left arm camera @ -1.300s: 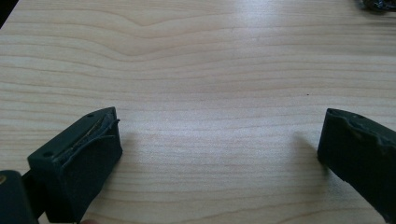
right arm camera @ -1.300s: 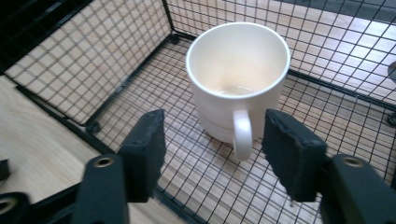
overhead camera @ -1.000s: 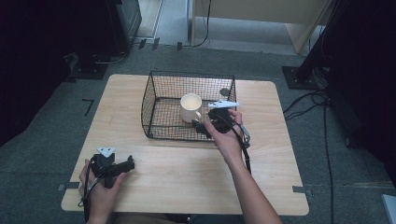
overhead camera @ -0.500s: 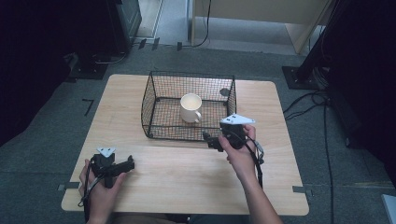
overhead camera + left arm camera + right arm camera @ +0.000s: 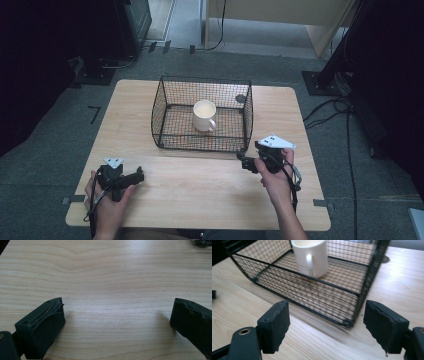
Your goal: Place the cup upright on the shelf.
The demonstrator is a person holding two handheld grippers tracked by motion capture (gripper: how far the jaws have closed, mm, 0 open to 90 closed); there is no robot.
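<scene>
A white mug (image 5: 204, 115) (image 5: 310, 255) stands upright inside a black wire basket (image 5: 165, 100) (image 5: 337, 302) at the middle back of the wooden table (image 5: 200, 180). My right gripper (image 5: 245, 163) (image 5: 325, 323) hovers just outside the basket's near right corner, jaws open and empty, with the basket's wall between them and the mug. My left gripper (image 5: 134, 177) (image 5: 117, 320) rests low over bare wood at the near left, jaws wide open with nothing between them.
A small dark round mark (image 5: 240, 98) lies on the table behind the basket's right side. The table stands on grey carpet with cables (image 5: 340, 107) and dark stands at the right. Bare wood lies between the two grippers.
My right gripper has pulled back out of the basket toward the near right and sunk a little, leaving the mug standing inside. The left gripper has stayed put.
</scene>
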